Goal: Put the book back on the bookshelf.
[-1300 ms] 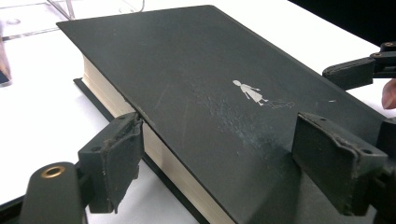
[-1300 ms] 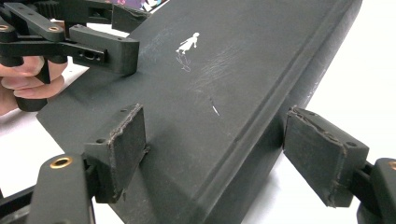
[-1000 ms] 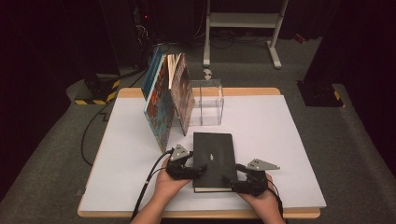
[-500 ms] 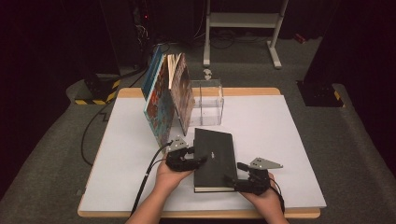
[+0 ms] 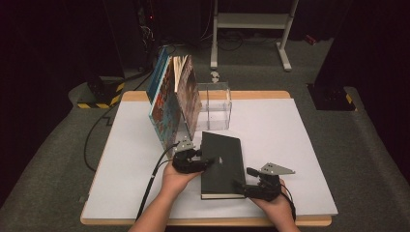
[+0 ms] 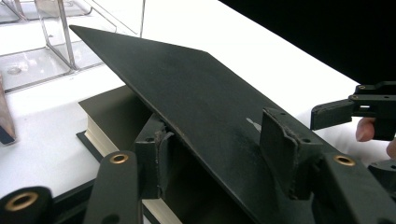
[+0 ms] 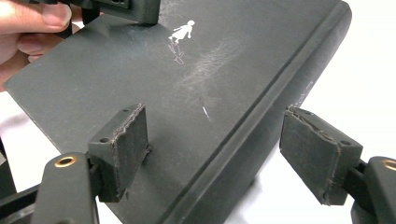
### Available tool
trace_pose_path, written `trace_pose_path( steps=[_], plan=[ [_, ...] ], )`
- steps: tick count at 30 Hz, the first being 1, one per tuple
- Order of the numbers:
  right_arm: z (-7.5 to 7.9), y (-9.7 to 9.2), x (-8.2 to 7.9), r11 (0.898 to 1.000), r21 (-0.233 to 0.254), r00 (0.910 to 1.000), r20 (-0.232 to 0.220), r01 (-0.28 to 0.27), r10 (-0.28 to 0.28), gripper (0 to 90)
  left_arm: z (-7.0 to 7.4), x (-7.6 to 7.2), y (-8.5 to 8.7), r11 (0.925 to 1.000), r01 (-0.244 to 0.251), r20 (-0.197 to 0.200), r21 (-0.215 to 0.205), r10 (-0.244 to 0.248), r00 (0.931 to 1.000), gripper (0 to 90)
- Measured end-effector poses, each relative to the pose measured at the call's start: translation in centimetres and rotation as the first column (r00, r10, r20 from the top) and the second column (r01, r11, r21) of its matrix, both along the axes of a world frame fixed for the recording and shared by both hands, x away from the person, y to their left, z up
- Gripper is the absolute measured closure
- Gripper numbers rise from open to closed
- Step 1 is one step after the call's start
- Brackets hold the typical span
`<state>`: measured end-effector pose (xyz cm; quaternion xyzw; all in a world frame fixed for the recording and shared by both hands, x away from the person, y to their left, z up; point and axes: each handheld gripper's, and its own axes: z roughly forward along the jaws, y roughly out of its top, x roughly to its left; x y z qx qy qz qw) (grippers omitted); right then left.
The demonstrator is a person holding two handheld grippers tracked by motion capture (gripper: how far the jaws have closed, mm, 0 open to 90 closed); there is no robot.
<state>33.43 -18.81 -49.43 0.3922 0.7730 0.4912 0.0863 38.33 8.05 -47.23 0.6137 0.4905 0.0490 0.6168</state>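
A black hardcover book [image 5: 223, 159] lies flat on the white table, spine to the right. My left gripper [image 5: 197, 163] is at its left edge. In the left gripper view the front cover [image 6: 187, 88] is raised off the page block [image 6: 105, 135] and slants between the jaws of my left gripper [image 6: 219, 144]. One pad [image 6: 156, 151] is under it and the other [image 6: 280, 144] above, with a wide gap left; these jaws have just been closing. My right gripper [image 5: 245, 186] [image 7: 224, 154] straddles the near spine corner, one pad on the cover [image 7: 210, 70], the other clear of the spine.
Several picture books [image 5: 174, 101] stand leaning at the back left beside a clear acrylic holder [image 5: 216, 107]. A cable [image 5: 153, 186] trails from the left gripper over the table's near edge. The white tabletop [image 5: 290, 140] spreads to the right. A metal stand [image 5: 251, 24] is on the floor beyond.
My left gripper has slid a little farther along the book's left edge, its jaws have narrowed, and the cover's edge now sits lifted between them. The right gripper has stayed put.
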Motion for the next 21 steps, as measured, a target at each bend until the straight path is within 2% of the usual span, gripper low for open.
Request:
trace_pose_path(
  steps=[7, 12, 21],
  plan=[
    [-0.3, -0.2, 0.2, 1.000, 0.002, 0.9995, 0.031, 0.010, -0.010, 23.2, -0.1, -0.1, 0.1, 0.9999, 0.009, 0.015, 0.013, -0.009, 0.9998, 45.8],
    [-0.3, -0.4, 1.0, 0.999, 0.011, 0.9992, -0.021, 0.033, -0.033, 23.0, 0.0, -0.3, 0.0, 0.9996, 0.005, 0.029, 0.026, -0.006, 0.9996, 45.9],
    [0.3, 0.2, 3.0, 0.998, -0.029, 0.9976, -0.050, 0.047, -0.048, 23.3, -0.2, -0.2, 0.2, 0.9997, 0.017, 0.029, 0.015, -0.017, 0.9994, 45.9]
  ],
)
